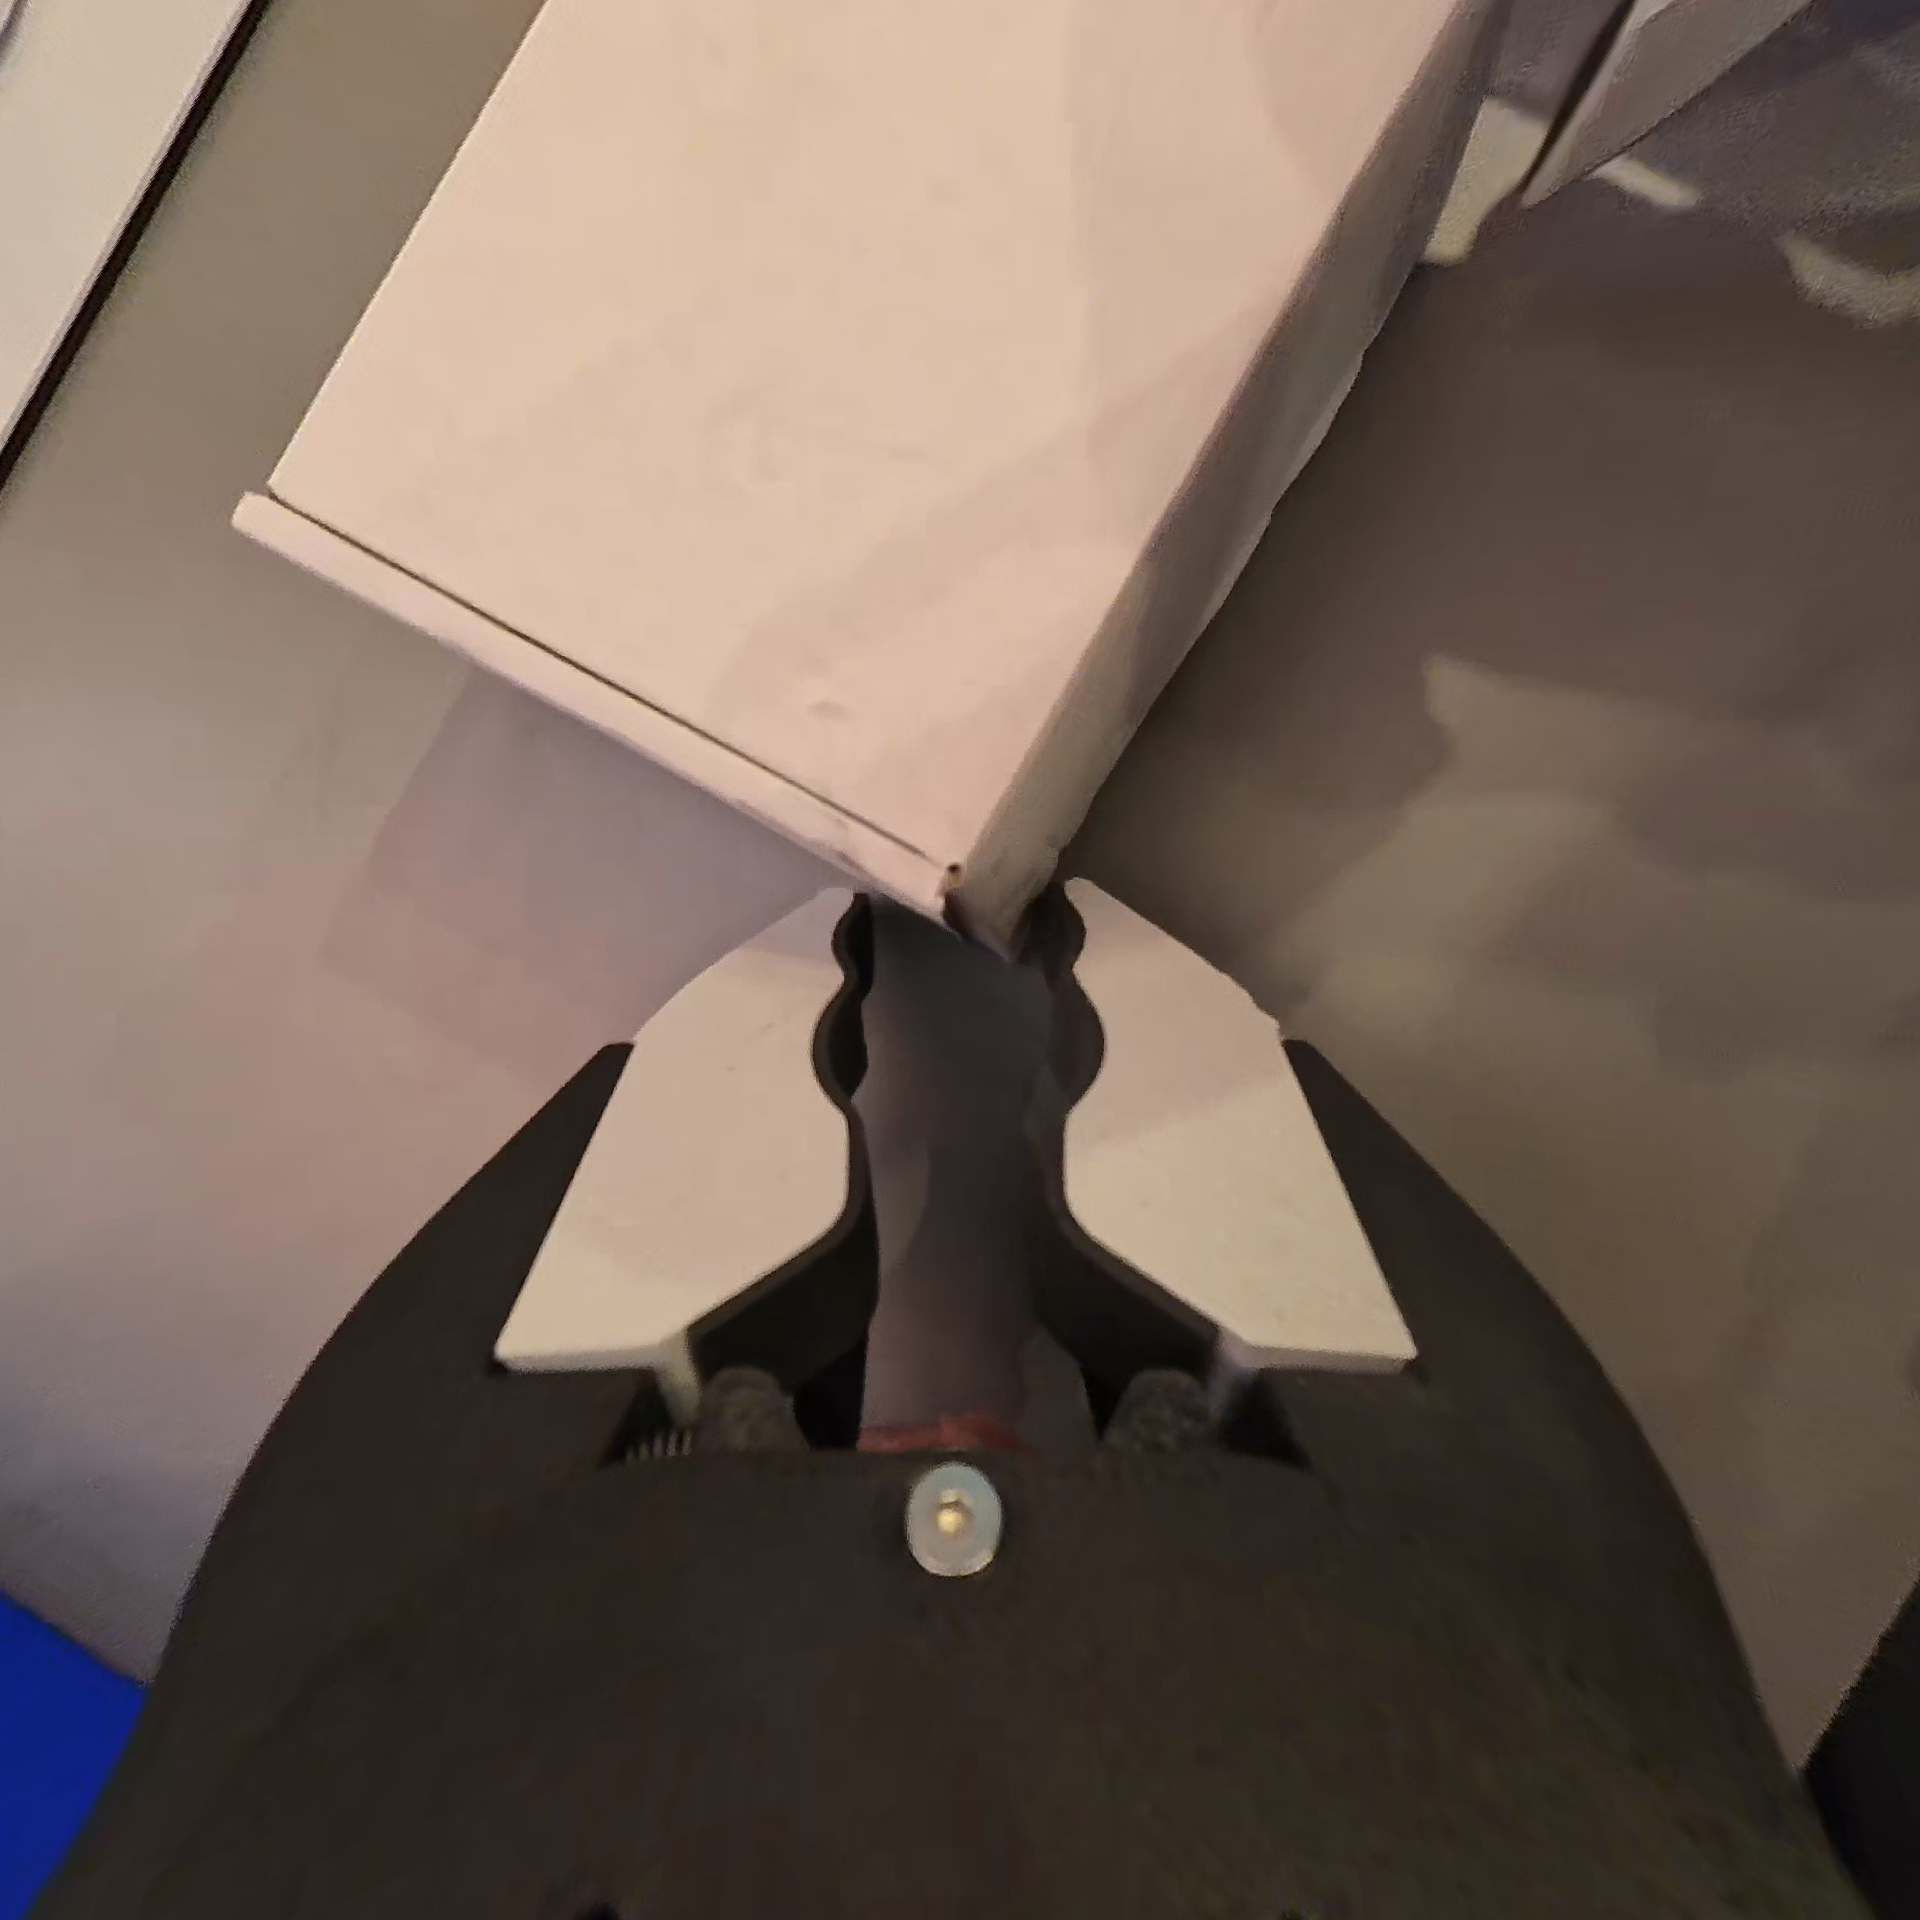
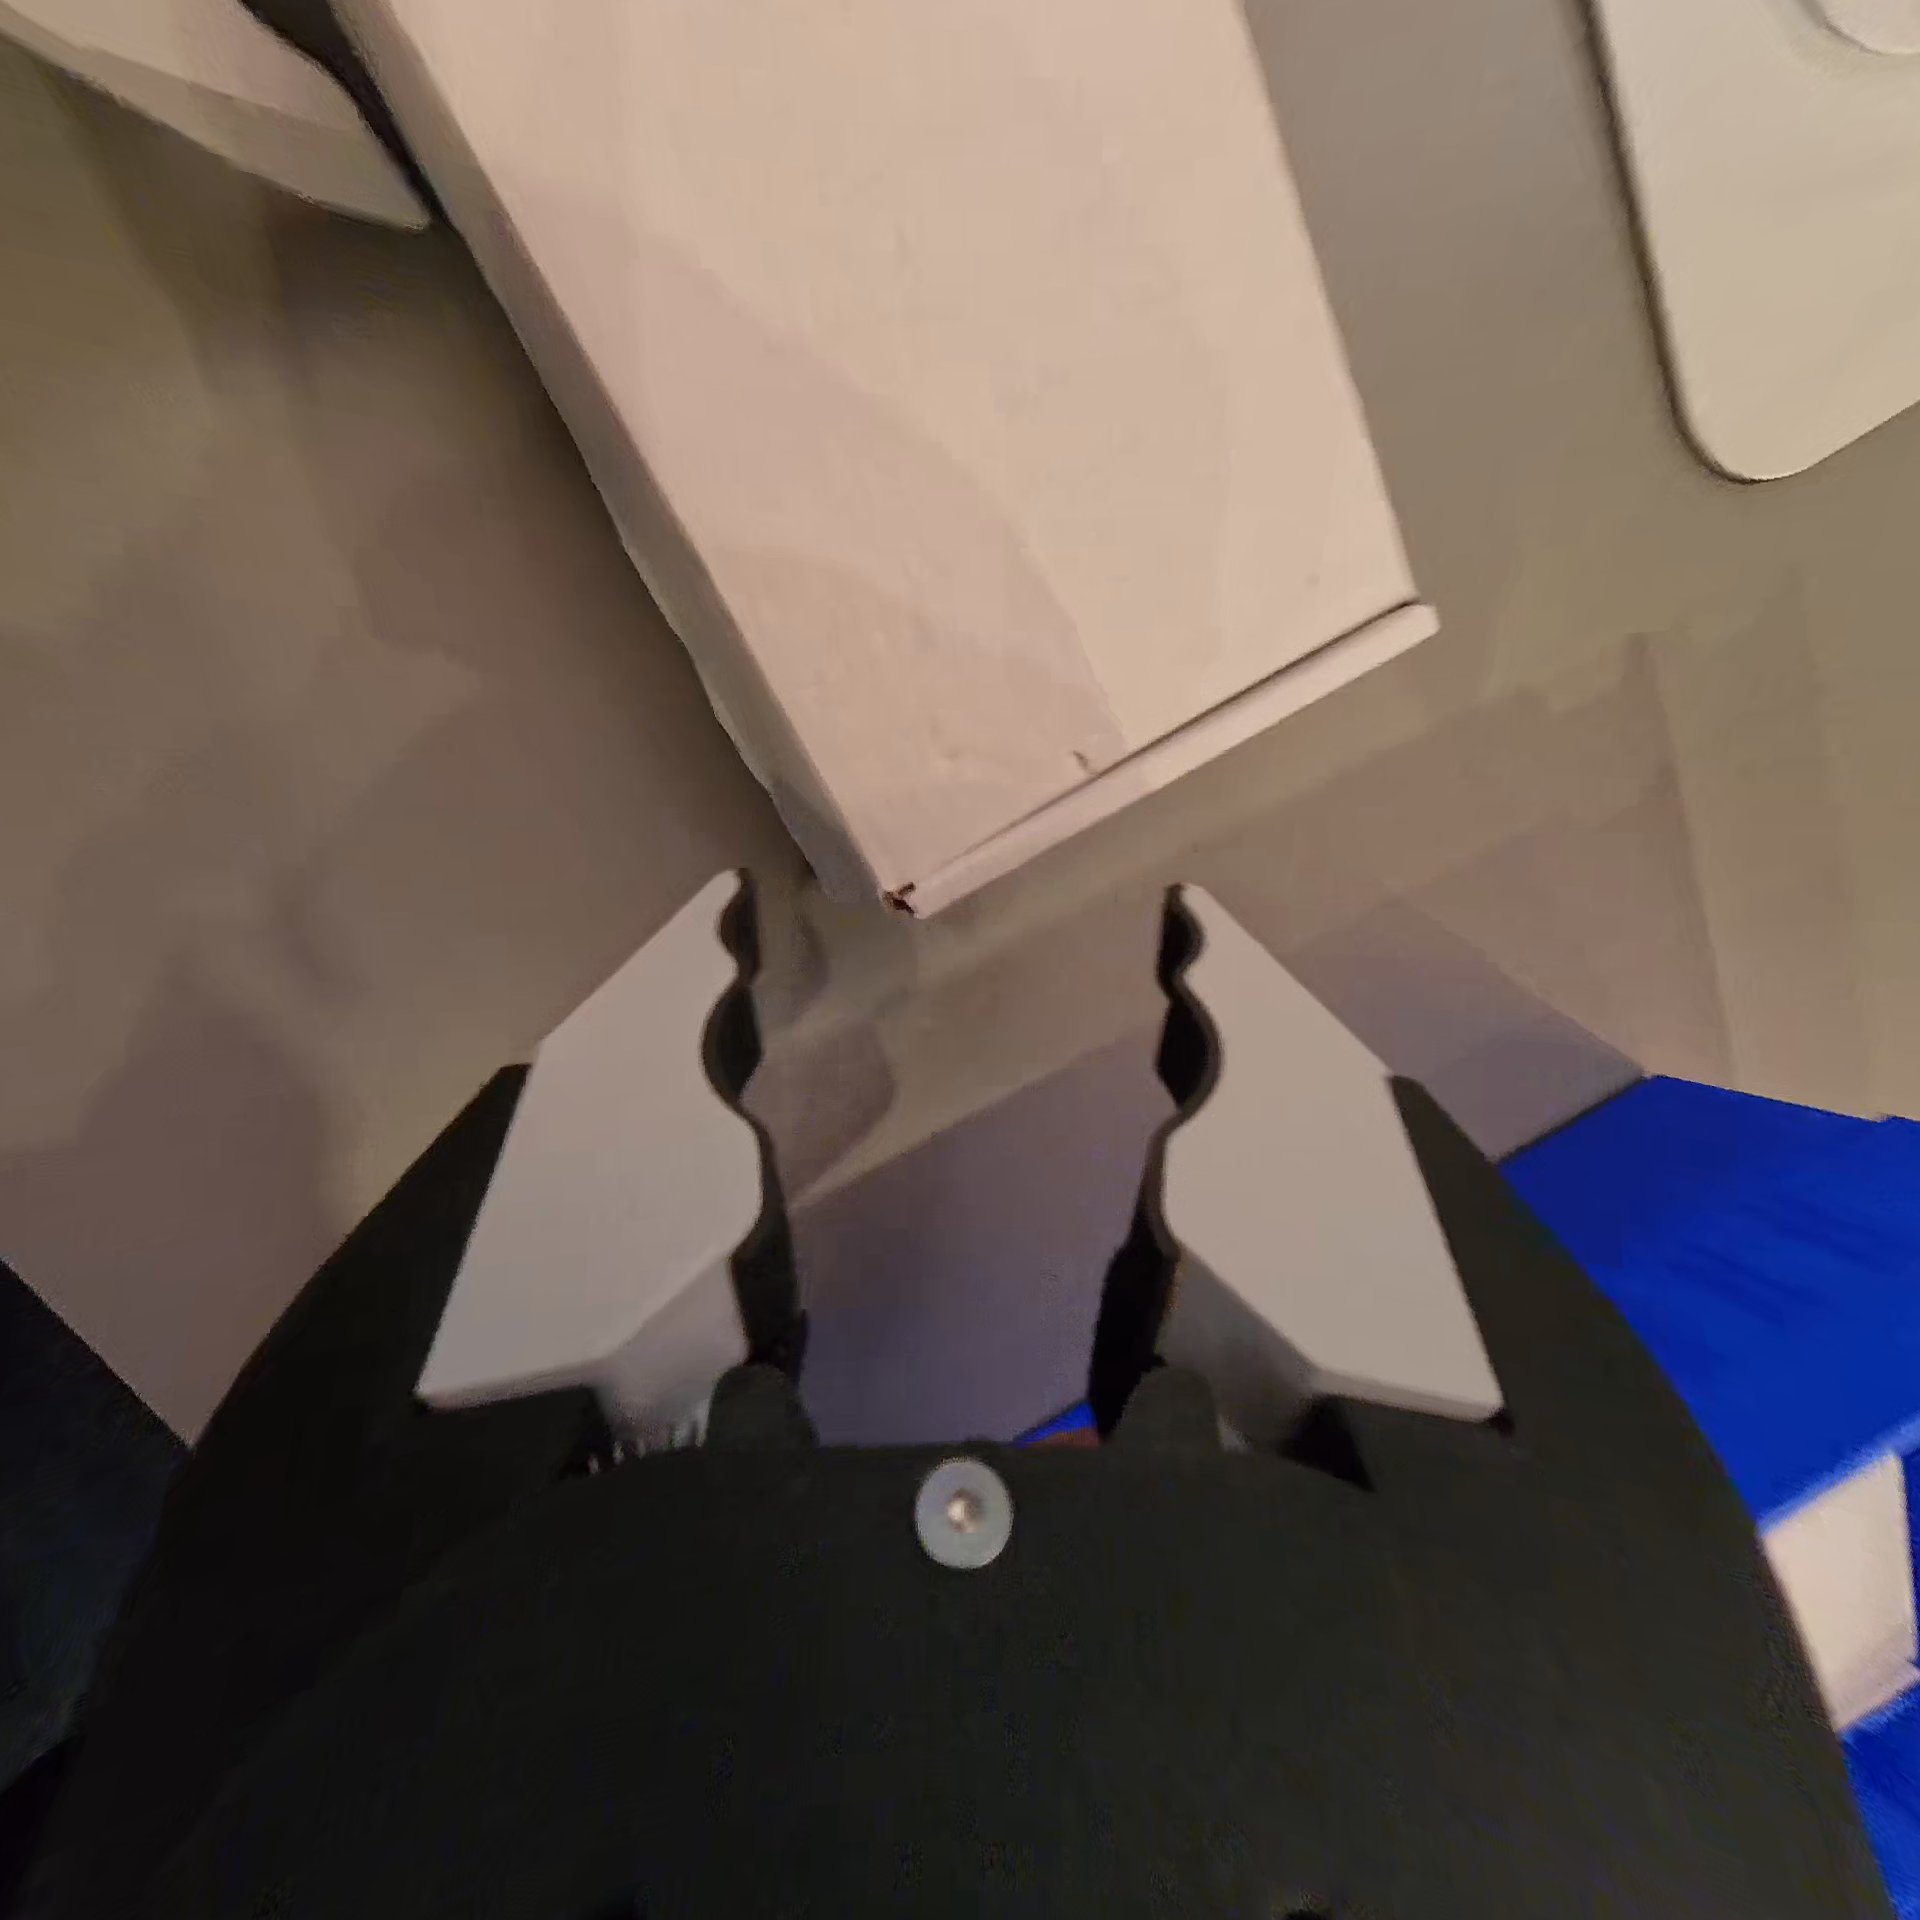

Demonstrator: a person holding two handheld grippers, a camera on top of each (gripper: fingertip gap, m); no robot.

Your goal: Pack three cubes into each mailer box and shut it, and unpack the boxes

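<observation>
A shut white mailer box (image 1: 831, 416) lies on the grey table, its near corner pointing at my left gripper (image 1: 958, 902). The left jaws are nearly closed, with that corner between the fingertips; the right fingertip (image 1: 1081, 935) touches the box's side wall. In the right wrist view a shut white mailer box (image 2: 935, 416) points its corner at my right gripper (image 2: 956, 899). The right jaws stand wide apart and empty, with the corner just ahead of the left fingertip (image 2: 727, 914). No cube shows clearly.
A blue object (image 2: 1714, 1299) with a white patch lies right of the right gripper; a blue patch (image 1: 52, 1662) shows at the lower left. Another white box (image 2: 208, 114) lies behind, with a rounded white object (image 2: 1787, 260) far right and a white panel (image 1: 94, 208) far left.
</observation>
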